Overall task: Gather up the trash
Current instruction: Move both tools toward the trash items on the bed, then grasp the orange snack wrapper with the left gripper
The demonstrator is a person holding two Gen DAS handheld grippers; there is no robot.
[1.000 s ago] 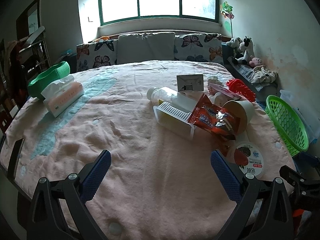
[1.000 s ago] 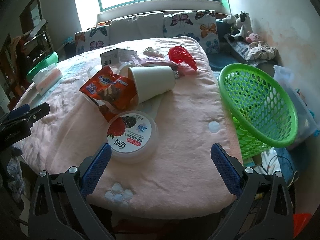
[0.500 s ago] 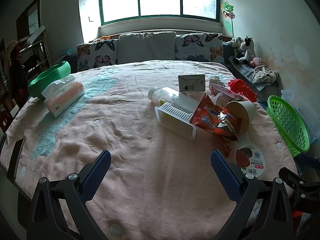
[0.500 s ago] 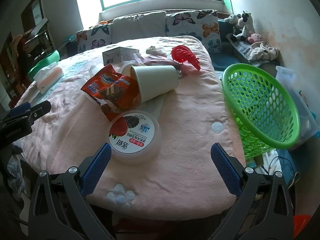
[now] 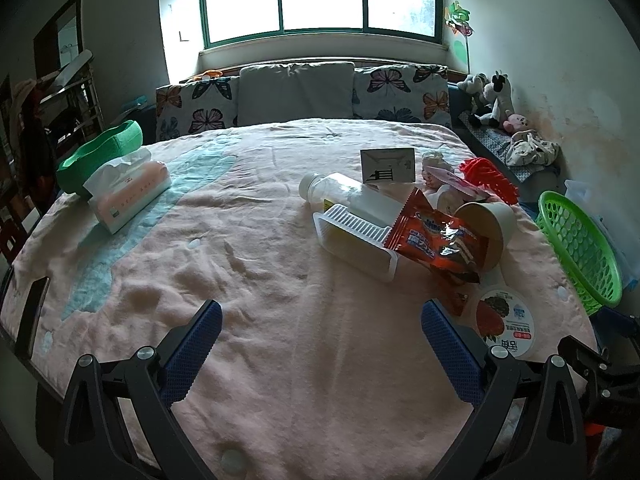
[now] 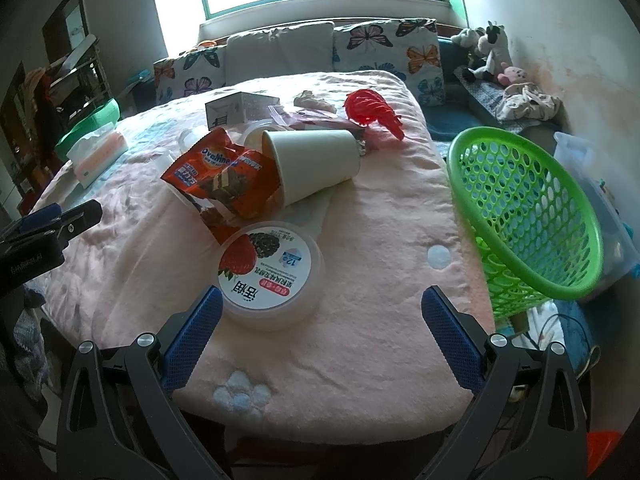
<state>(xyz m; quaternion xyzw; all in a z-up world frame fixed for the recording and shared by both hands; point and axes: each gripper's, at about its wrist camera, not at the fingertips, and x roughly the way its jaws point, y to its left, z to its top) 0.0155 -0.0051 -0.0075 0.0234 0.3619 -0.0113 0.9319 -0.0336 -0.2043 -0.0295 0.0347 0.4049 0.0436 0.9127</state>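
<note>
The left gripper has eased forward over bare blanket, jaws spread and empty. The right gripper has closed on the yogurt tub, which now lies at its spread, empty jaws: pickup looks imminent. Wrapper and paper cup lie beyond; the green basket stands right. Items behind the cup overlap and cannot be identified.
</note>
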